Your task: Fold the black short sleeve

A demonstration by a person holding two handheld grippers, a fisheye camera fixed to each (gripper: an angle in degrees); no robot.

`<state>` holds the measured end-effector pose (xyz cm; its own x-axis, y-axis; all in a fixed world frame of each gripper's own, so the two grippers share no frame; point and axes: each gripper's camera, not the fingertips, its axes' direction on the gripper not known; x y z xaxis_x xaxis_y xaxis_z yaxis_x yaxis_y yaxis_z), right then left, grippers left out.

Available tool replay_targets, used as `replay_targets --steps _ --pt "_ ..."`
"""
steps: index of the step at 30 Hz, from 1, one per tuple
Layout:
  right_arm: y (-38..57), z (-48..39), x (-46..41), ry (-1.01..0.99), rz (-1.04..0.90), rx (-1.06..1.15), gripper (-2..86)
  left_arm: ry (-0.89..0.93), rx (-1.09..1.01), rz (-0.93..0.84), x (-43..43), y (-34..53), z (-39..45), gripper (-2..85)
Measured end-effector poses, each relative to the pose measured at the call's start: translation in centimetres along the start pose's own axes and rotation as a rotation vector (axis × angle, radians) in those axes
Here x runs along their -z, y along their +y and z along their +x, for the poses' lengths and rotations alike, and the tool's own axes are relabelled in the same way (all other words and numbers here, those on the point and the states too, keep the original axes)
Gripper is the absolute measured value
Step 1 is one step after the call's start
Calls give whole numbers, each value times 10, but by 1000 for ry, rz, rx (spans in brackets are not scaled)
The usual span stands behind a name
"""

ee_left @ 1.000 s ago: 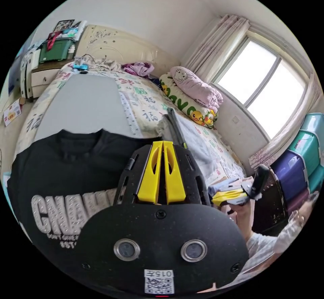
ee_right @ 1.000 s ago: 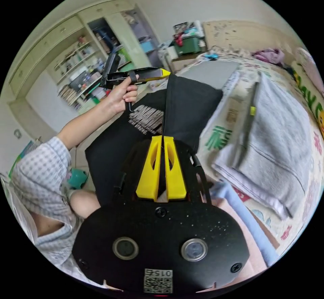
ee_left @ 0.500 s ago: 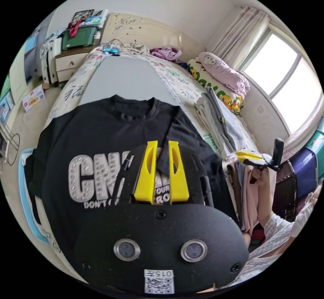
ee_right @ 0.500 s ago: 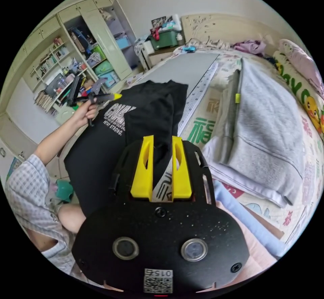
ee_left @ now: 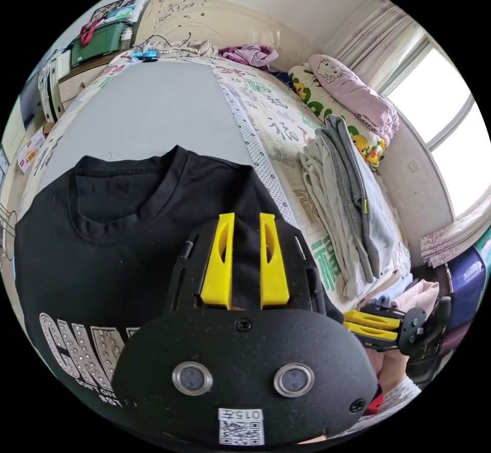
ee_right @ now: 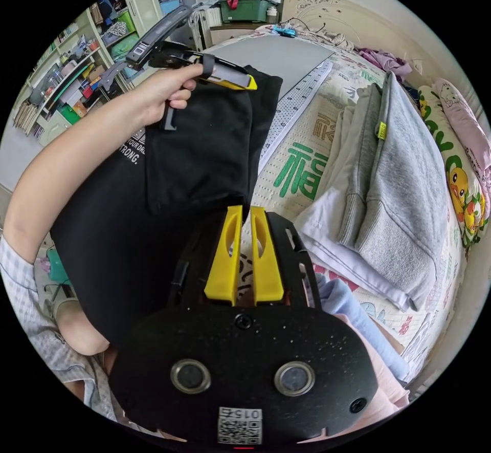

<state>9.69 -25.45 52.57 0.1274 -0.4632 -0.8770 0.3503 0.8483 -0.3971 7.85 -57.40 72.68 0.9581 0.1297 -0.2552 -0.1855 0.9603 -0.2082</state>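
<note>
Black tee [ee_left: 153, 217] lies front-up on the grey mat [ee_left: 148, 115], lower left and centre of the left gripper view, collar toward the top of frame. In the right gripper view it fills centre-left, with one side panel already turned over onto the body.

Handling, my read: thin knit, light and limp. It'll drape and sag from any single pinch and won't hold a crease unaided. The studded print low in the frame looks stiffer and may resist a fold line. Take it at hems and seams (shoulder seam, sleeve edge, bottom hem) and pinch both layers.

Left gripper [ee_left: 245, 261]: jaws narrowly apart, black fabric seen between them near the shoulder; can't tell whether they're pressing on it. In the right gripper view your hand [ee_right: 163, 92] has it over the folded panel's top edge, upper left.

Right gripper [ee_right: 241, 256]: jaws nearly closed with a thin gap, empty, just beside the shirt's edge over the patterned bedsheet [ee_right: 302, 166]. The grey folded clothes [ee_right: 399, 187] sit well clear at right.

Versus half a second ago: right jaws have narrowed and no longer straddle the sleeve fabric; your left hand has come in close over the shirt. Left camera dropped nearer the collar.
</note>
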Motion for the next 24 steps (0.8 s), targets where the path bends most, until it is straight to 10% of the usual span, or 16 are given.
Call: replay_targets --steps 15,24 --pt "-24 -13 -14 116 -84 -4 4 -93 -65 -34 -13 -12 23 -7" --pt "-28 3 -11 72 -70 -30 29 79 -140 -29 135 129 -31 4"
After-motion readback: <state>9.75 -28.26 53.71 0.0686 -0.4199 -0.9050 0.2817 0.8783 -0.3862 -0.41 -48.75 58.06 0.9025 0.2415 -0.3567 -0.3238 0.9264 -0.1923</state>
